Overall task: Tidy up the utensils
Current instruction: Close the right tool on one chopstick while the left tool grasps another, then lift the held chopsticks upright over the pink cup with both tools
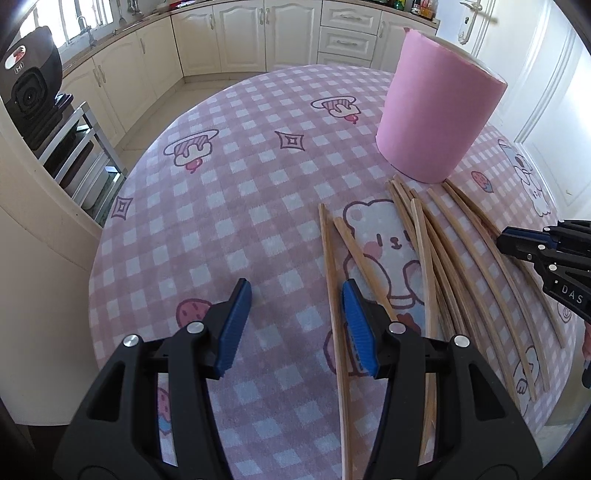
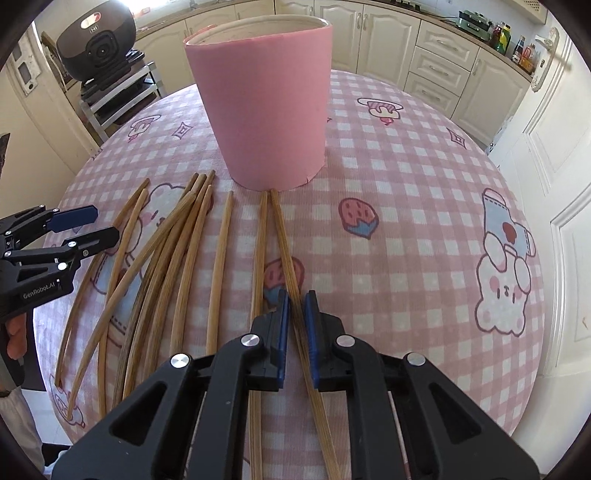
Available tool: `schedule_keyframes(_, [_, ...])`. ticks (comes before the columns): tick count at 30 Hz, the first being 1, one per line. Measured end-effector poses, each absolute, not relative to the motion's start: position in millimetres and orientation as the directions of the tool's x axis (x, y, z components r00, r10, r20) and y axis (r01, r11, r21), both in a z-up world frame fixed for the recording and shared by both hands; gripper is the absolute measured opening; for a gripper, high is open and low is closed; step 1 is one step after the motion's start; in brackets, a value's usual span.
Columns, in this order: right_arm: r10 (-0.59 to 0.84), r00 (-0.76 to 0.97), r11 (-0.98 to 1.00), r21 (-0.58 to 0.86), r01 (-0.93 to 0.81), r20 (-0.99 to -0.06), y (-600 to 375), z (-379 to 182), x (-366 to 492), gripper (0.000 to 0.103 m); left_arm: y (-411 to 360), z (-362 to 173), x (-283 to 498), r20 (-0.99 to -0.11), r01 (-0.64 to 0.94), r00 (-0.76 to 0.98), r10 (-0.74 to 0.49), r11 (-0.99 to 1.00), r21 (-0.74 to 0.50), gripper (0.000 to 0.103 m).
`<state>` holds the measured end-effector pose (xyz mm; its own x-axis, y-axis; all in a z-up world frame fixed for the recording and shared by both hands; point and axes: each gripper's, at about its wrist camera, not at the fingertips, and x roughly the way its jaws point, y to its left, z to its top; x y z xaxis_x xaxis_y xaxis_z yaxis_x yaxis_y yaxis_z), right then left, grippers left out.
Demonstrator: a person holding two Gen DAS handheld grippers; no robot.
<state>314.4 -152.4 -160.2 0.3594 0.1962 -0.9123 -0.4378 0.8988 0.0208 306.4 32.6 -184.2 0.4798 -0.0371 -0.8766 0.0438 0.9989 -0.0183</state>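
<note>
Chopsticks, wooden, loose: ten countable in the right wrist view, all flat on the tablecloth in front of the holder, tips toward it.
- Gripped chopstick [image 2: 286,251]: rightmost of the lot, far tip just short of the holder's base, shaft running back between the right gripper's blue pads.
- Neighbour chopstick [image 2: 259,258]: just left of the gripped one, tips nearly touching, passing beneath the left finger of the right gripper.
- Single chopstick [image 2: 220,266]: next left, lying apart.
- Crossed bundle [image 2: 173,243]: five, overlapping in a fan, far tips bunched near the holder.
- Outer pair [image 2: 122,236]: two, leftmost, close to the left gripper's fingers.

Chopstick holder [image 2: 266,107], one: pink cylinder, upright, open top with pale inner wall, standing toward the far side of the table; inside not visible.

Right gripper [image 2: 296,325]: jaws drawn almost together, clamped on the gripped chopstick near its middle; pointed steeply down at the table.

Left gripper [image 1: 295,325]: jaws about half apart, nothing between the pads but cloth; right pad [image 1: 358,325] lying over two chopsticks [image 1: 332,280] at the left edge of the spread, contact not certain.

Tablecloth [image 1: 236,206], one: pink and white check with cartoon bears and strawberries, covering a round table.

Surroundings: cream kitchen cabinets [image 1: 236,33] behind; one dark round appliance [image 2: 96,40] on a metal rack.
</note>
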Motion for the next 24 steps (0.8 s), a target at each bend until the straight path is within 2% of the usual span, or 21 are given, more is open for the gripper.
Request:
schedule_keyframes(1, [0.193,0.358,0.899,0.018,-0.438,-0.914,-151,-160,317,0.009,32,-184,308,-0.876,0.047,0.481,-0.034,0.999,-0.014,0.049])
schedule_keyframes(3, [0.189,0.357,0.902,0.018,-0.431,-0.915,-149,-161,320,0.008,31,-183,310,-0.873,0.051,0.486,-0.046,0.998,-0.024,0.040])
schedule_keyframes(6, [0.177,0.366,0.903,0.002,-0.430,-0.914,-149,-160,319,0.007,35,-182,314,-0.864,0.059,0.496,-0.085,0.996,-0.064,0.019])
schedule_keyframes(7, [0.182,0.371,0.904,0.007,-0.428,-0.911,-148,-158,319,0.006,37,-182,314,-0.863,0.061,0.494,-0.109,0.994,-0.091,0.009])
schedule_keyframes(8, [0.192,0.374,0.906,0.017,-0.424,-0.907,-148,-156,318,0.005,39,-182,314,-0.862,0.062,0.488,-0.140,0.990,-0.126,0.007])
schedule_keyframes(15, [0.264,0.419,0.904,0.072,-0.420,-0.868,-157,-124,306,0.005,46,-164,303,-0.826,0.056,0.528,-0.198,0.978,-0.199,0.006])
schedule_keyframes(24, [0.372,0.527,0.890,0.132,-0.437,-0.764,-168,-55,289,0.005,40,-74,279,-0.688,0.143,0.673,-0.272,0.960,-0.240,0.006])
